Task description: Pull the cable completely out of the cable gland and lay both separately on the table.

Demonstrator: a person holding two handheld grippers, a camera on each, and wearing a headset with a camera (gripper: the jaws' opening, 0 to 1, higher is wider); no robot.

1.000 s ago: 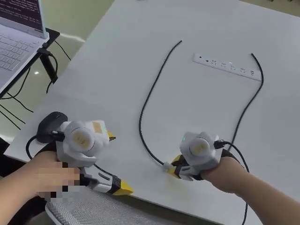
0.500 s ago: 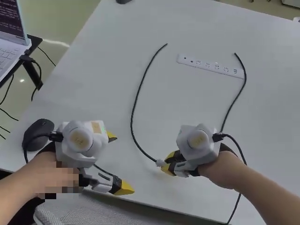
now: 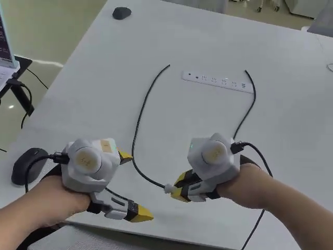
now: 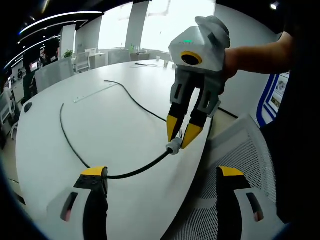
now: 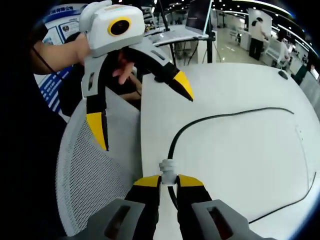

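My right claw [image 5: 169, 182] is pinched down narrow at the cable gland [image 5: 167, 167], the small white fitting on the near end of the black cable [image 3: 136, 130]. In the right gripper view the gland sits right at the yellow tips. I cannot tell whether the pads bite the gland itself or the cable just behind it, because the stretch running back between the jaws is hidden. My left claw [image 3: 134, 185] is spread wide and grips nothing; it hovers near the table's front edge, left of the gland and apart from it. The cable is threaded through the gland, curves away across the white table [image 3: 93, 88], and ends free near the power strip [image 3: 216, 82]. A second dark cord leaves the strip's right end and disappears behind my right hand [image 3: 250, 182], so I lose where it goes. One mouse [image 3: 122, 12] lies at the far edge. Another mouse [image 3: 26, 164] sits low on the left, and I can't tell if it is on the table.
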